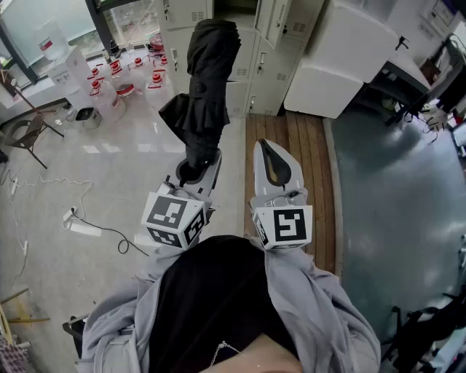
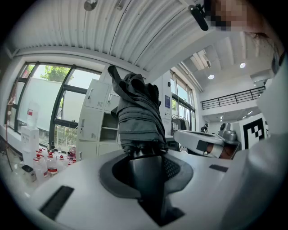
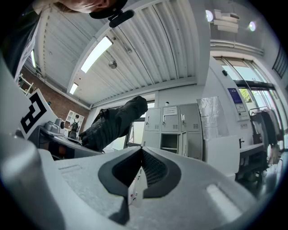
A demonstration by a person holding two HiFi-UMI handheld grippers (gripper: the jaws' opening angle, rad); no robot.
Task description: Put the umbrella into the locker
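Note:
A folded black umbrella (image 1: 207, 80) sticks out forward from my left gripper (image 1: 195, 169), which is shut on its handle end. In the left gripper view the umbrella (image 2: 137, 112) rises from between the jaws of the left gripper (image 2: 150, 157) and hides part of the lockers. The grey lockers (image 1: 191, 13) stand ahead, with one open compartment (image 2: 110, 130) left of the umbrella. My right gripper (image 1: 269, 144) is beside the left one, shut with nothing in it. In the right gripper view the right gripper (image 3: 140, 150) has its tips touching, the umbrella (image 3: 114, 121) is at the left and an open locker compartment (image 3: 170, 143) is ahead.
Several red-labelled bottles (image 1: 124, 73) stand on the floor left of the lockers. A chair (image 1: 29, 135) and a power strip with cable (image 1: 84, 227) are at the left. A large white cabinet (image 1: 342, 58) stands right of the lockers. A wooden floor strip (image 1: 306, 167) runs under the right gripper.

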